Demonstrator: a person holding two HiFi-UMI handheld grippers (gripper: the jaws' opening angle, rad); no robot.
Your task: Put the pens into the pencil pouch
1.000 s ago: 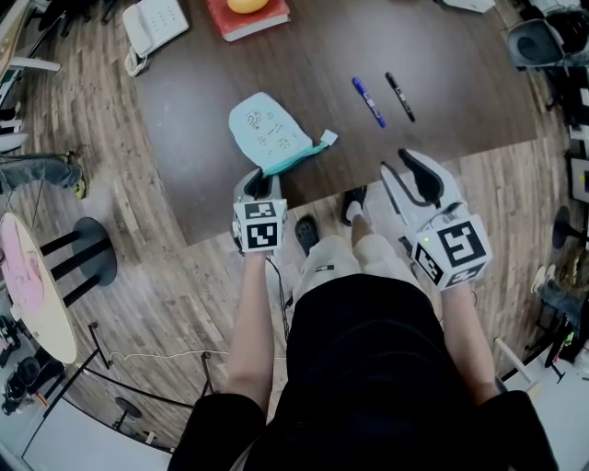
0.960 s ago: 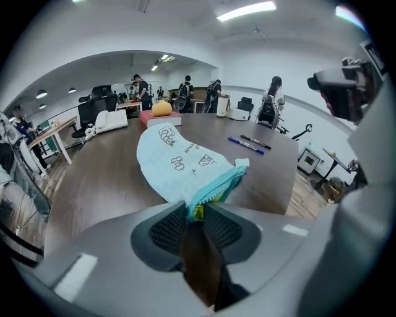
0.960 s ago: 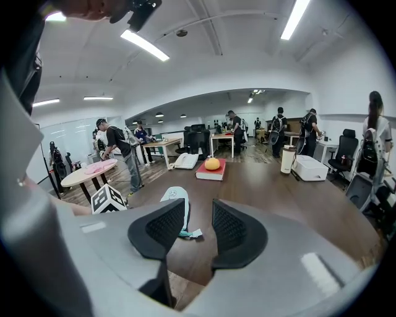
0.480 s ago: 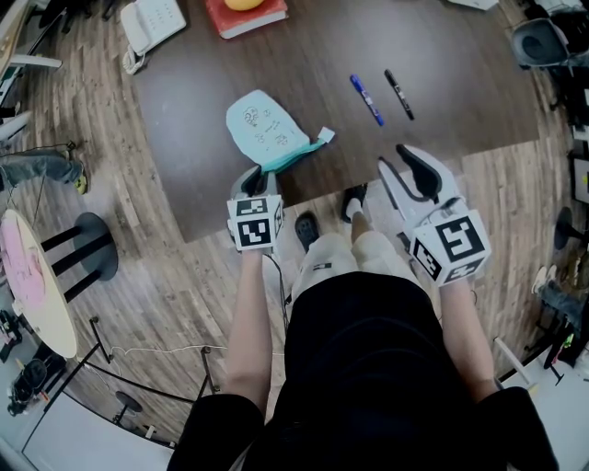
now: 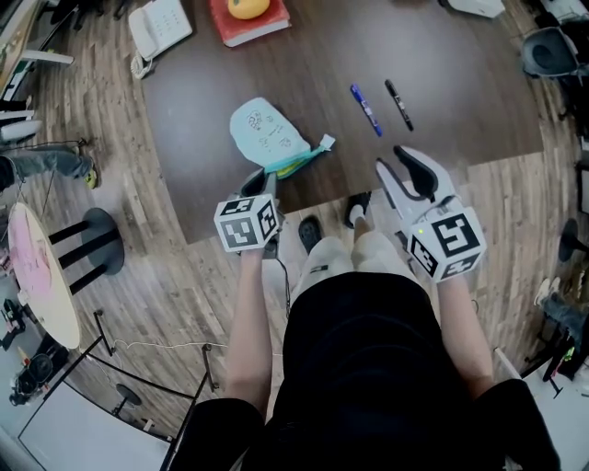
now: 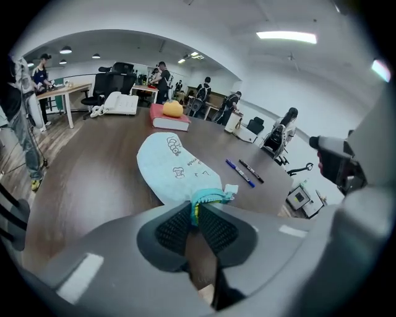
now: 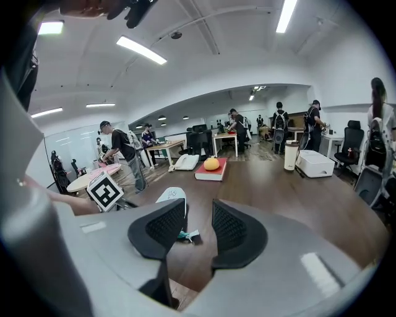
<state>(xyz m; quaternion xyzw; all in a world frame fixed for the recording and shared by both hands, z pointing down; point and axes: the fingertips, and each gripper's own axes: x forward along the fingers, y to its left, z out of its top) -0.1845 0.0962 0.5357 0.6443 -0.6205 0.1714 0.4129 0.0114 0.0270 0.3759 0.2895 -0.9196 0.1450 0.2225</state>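
one pencil pouch (image 5: 267, 136), pale blue with small drawings and a teal zip, lies flat on the dark table (image 5: 460, 83), with its zip end towards the near edge.

two grippers are in view. the left gripper (image 6: 195, 210) sits at the pouch's near corner. its jaws have just been closing and now stand narrow, with the pads pinching the teal zip edge of the pouch between them. the right gripper (image 7: 198, 213) hangs over the table edge to the right of the pouch, well apart from it. its jaws are spread with nothing gripped, and only bare table and the far-off zip tag show through the gap.

two pens lie on the table to the right of the pouch, well apart from it and outside it. they are side by side, nearly parallel and not touching. the blue pen (image 5: 365, 109) is the nearer to the pouch and the black pen (image 5: 398, 103) lies just past it.

beyond the pouch, at the far side of the table, lies one red book (image 5: 247, 22) with one round yellow-orange thing (image 5: 248, 6) on top. one white telephone (image 5: 158, 26) sits left of the book.
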